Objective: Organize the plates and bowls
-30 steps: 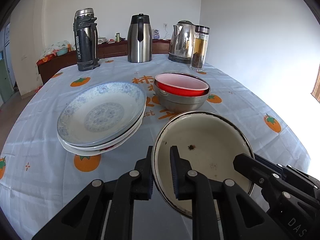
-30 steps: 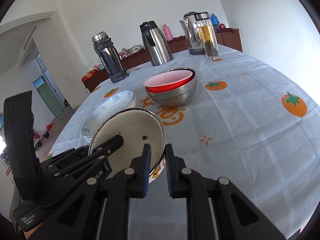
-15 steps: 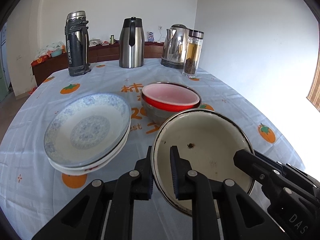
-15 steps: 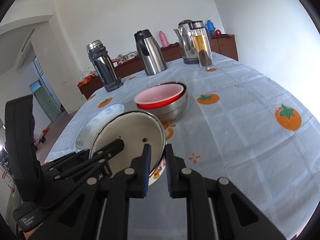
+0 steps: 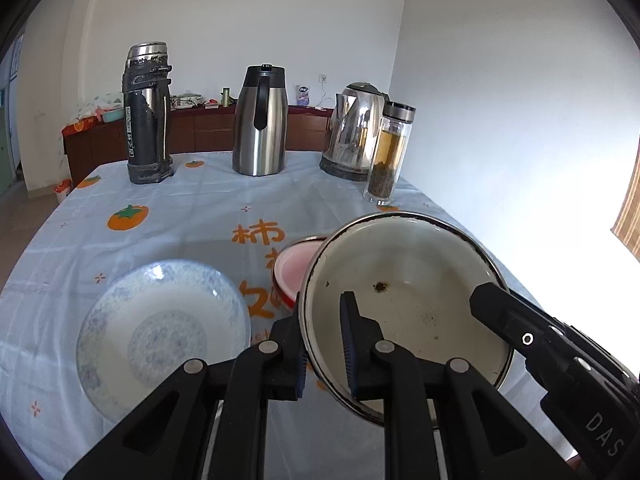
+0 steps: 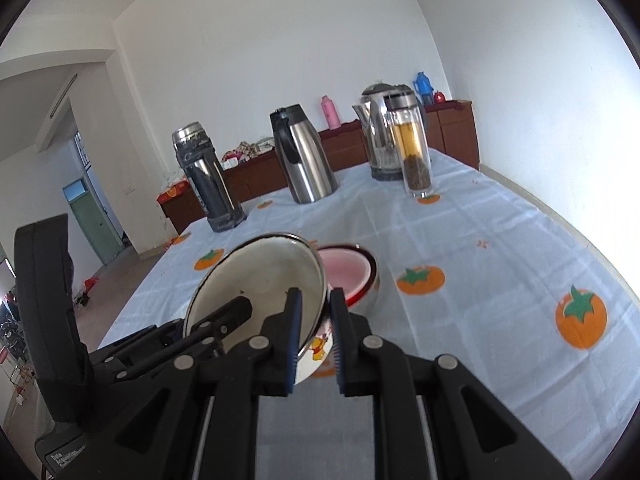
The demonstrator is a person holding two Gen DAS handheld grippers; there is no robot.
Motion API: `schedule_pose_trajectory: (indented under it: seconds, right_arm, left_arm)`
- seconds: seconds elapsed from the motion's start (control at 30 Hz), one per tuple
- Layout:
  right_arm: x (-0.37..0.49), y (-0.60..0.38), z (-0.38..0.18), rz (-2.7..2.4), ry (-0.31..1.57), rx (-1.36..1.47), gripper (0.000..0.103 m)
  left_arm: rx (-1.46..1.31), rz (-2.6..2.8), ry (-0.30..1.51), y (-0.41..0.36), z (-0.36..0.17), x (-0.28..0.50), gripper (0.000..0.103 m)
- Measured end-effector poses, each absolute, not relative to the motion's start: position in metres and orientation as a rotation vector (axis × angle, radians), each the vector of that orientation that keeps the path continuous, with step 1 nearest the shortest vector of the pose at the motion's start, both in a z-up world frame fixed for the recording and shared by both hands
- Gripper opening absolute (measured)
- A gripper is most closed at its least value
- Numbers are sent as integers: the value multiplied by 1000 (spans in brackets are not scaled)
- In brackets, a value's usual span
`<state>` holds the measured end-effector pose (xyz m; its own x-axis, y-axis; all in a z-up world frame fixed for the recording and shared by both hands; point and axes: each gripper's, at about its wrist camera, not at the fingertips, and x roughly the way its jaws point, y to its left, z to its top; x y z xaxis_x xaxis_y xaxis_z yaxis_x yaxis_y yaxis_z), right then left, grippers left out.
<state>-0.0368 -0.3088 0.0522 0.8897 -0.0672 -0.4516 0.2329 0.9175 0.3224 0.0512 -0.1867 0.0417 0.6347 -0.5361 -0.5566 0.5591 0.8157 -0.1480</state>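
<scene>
Clothed table (image 5: 200,200), plates (image 5: 162,332), perhaps stacked

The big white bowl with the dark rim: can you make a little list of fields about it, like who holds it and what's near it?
held thing: enamel bowl, cream inside, dark rim
left tongs: shut on its near rim
right tongs: shut on the opposite rim
tilt: tipped, lifted off the tablecloth
inside: a small dark speck
beyond it: red bowl nested in a steel bowl
to its left: blue-patterned plate
far end: thermos, steel carafe, kettle, tea bottle
</scene>
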Motion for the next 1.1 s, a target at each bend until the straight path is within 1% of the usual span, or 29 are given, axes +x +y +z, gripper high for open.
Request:
schedule_pose_trajectory:
  seconds: [0.27,0.6,0.8,1.1]
  right_arm:
    - [-1,-329,57,-148,448,388,14]
    - [31,-351,35,-128,498,473,14]
    - [40,-359,21,-128,526,503,14]
    - [44,-359,16,-140,538,490,14]
  left_arm:
    - [-3,-608,644,-200,45,88,17]
    - [-4,-567,697,-219,28,123,17]
    - [11,-550,727,-226,15,132,17]
    - [25,-530,747,-230,5,136,17]
